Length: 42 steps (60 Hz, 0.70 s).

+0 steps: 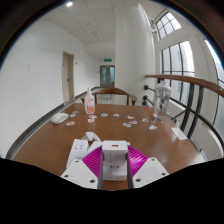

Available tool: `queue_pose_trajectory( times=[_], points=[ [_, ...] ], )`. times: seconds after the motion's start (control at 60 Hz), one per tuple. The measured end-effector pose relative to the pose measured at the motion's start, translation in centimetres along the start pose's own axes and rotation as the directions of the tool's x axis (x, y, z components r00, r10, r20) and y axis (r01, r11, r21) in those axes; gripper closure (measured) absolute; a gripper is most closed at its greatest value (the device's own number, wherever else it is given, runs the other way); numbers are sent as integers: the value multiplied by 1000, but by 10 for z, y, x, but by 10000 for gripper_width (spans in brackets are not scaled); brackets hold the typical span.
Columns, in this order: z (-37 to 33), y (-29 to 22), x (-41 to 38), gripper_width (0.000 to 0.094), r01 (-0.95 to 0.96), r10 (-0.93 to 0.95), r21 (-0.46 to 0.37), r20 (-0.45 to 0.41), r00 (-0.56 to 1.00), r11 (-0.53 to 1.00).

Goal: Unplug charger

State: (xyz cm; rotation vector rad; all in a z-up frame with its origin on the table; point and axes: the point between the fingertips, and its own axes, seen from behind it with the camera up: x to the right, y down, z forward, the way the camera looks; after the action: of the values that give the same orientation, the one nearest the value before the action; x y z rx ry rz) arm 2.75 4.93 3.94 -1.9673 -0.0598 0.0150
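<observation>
Gripping a white charger (113,160) between its two magenta pads (93,160), the gripper (113,168) is seen clenched on the block at the near edge of a long wooden table (60,140). The charger is held squarely between the fingers, its top face showing two small dark marks. Just at the ten o'clock side of the fingers, a white power strip (78,151) is laid on the tabletop, close beside the charger; whether the charger's pins are seated in it cannot be told.

Further along the table, small white items (110,118) are scattered across the middle of the surface, and a flat white object (60,118) is set toward ten o'clock. Beyond these, a pink-capped bottle (89,102) is stood upright at eleven o'clock, and a clear bottle (150,104) at one o'clock.

At the far end, a wooden chair back (112,93) is visible at twelve o'clock. Behind it, a corridor with a door (106,76) is shown, with large windows (178,62) at two o'clock.
</observation>
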Motion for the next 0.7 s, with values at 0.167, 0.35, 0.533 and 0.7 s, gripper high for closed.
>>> queue_pose_trajectory(
  times=[0.167, 0.35, 0.533, 0.7],
  points=[
    [-1, -3, -3, 722, 14, -16, 40, 41, 999, 999],
    [-2, -5, -2, 747, 6, -7, 45, 32, 999, 999],
    [-52, -107, 23, 748, 1, 14, 285, -51, 999, 959],
    [-74, -114, 57, 742, 0, 23, 250, -88, 996, 968]
  ],
)
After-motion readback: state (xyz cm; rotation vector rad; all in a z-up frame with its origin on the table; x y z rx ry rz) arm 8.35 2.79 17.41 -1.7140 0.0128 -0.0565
